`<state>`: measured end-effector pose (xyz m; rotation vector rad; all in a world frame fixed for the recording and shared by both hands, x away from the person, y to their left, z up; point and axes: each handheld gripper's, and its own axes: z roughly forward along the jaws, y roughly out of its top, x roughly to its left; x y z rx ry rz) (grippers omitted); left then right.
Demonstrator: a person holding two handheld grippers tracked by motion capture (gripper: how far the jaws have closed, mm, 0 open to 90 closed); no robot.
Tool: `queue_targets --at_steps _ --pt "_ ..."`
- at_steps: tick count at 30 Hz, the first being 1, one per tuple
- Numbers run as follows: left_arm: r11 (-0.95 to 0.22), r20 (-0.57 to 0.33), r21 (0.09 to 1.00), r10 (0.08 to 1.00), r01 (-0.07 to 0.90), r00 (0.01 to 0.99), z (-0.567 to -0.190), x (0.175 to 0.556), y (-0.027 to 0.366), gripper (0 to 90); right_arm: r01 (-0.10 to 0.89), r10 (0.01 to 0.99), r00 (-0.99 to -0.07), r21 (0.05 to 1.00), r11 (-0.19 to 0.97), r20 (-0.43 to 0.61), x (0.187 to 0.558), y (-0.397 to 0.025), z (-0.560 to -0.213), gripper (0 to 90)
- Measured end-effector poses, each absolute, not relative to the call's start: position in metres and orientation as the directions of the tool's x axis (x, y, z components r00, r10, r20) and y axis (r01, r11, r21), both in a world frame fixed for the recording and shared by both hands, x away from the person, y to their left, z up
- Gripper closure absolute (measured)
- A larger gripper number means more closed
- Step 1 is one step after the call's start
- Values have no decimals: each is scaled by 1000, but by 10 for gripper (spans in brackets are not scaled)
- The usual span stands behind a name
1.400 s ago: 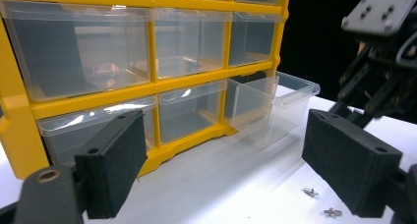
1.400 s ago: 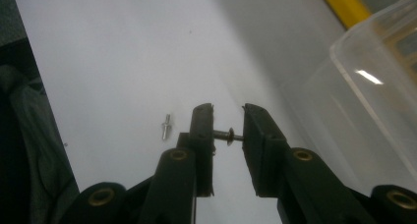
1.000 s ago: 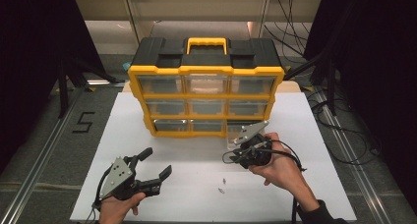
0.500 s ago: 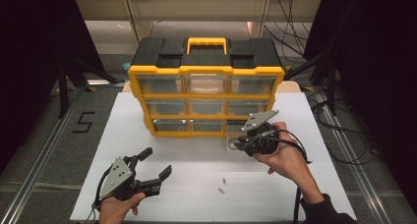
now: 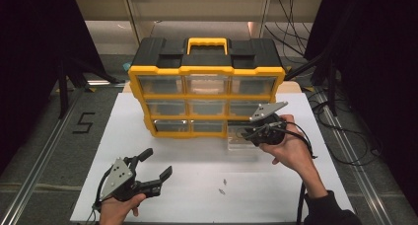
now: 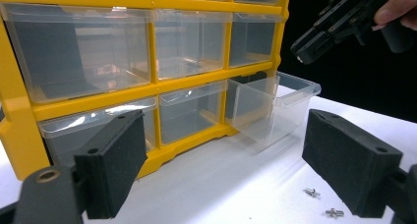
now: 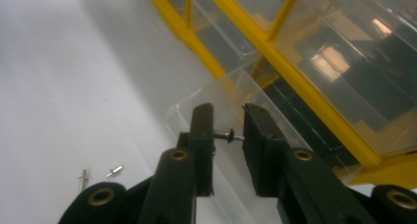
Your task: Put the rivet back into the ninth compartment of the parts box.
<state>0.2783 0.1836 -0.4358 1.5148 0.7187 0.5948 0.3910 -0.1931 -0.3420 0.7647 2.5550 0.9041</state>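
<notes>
A yellow and black organizer [image 5: 207, 67] with clear drawers stands at the back of the white table. Its bottom right drawer [image 5: 235, 142] is pulled out and looks empty in the left gripper view [image 6: 275, 106]. My right gripper [image 5: 246, 133] hovers over that drawer, shut on a small metal screw [image 7: 227, 135] held end to end between its jaws [image 7: 229, 117], above the drawer's rim [image 7: 196, 103]. My left gripper [image 5: 157, 163] rests open near the table's front left, nothing between its pads [image 6: 226, 165]. Two more screws [image 5: 223, 185] lie on the table.
The white tabletop [image 5: 197, 156] spreads in front of the organizer; the loose screws [image 6: 322, 202] lie between the two grippers. The other drawers are pushed in. Dark floor, rails and cables surround the table.
My right gripper has moved away from the table's middle toward the organizer and now sits over the pulled-out drawer, still holding the screw. The left gripper has stayed put.
</notes>
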Motion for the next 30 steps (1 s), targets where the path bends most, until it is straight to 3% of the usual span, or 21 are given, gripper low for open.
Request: queue_targets --at_steps 17,20,24,30 --pt "-10 -53 996 741 89 669 -436 279 184 161 421 617 -778 629 654 -120 411 -198 -367 746" --pt "-9 -52 996 742 87 668 -436 279 184 161 424 630 -767 640 641 -123 414 -199 -371 550" --pt "0 -59 996 740 87 670 -436 279 184 161 408 631 -766 667 624 -122 411 -196 -368 398" --pt "-2 -60 996 744 92 665 -436 279 184 161 372 621 -774 706 603 -122 398 -193 -355 306"
